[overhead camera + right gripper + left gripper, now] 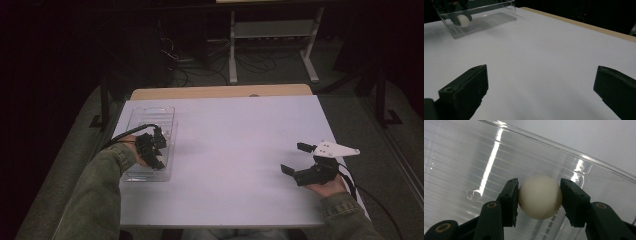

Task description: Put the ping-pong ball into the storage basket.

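Observation:
A white ball [540, 196] sits between my left gripper's [539, 195] two black jaws, which press on it from both sides inside a clear plastic tray [461, 165]. From above, the left gripper [152, 150] reaches down into that tray [150, 115] at the table's left side. The right gripper view shows the ball [462, 20] far off inside the tray [499, 17]. My right gripper [298, 158] rests low over the table's right side with its jaws wide apart, and between them [541, 92] lies only bare white table.
The white table top [235, 150] has a wooden strip [220, 91] along its far edge. Behind it on the dark floor stand a white frame [272, 45] and loose cables [185, 65]. A person's green sleeves [95, 195] enter from the bottom.

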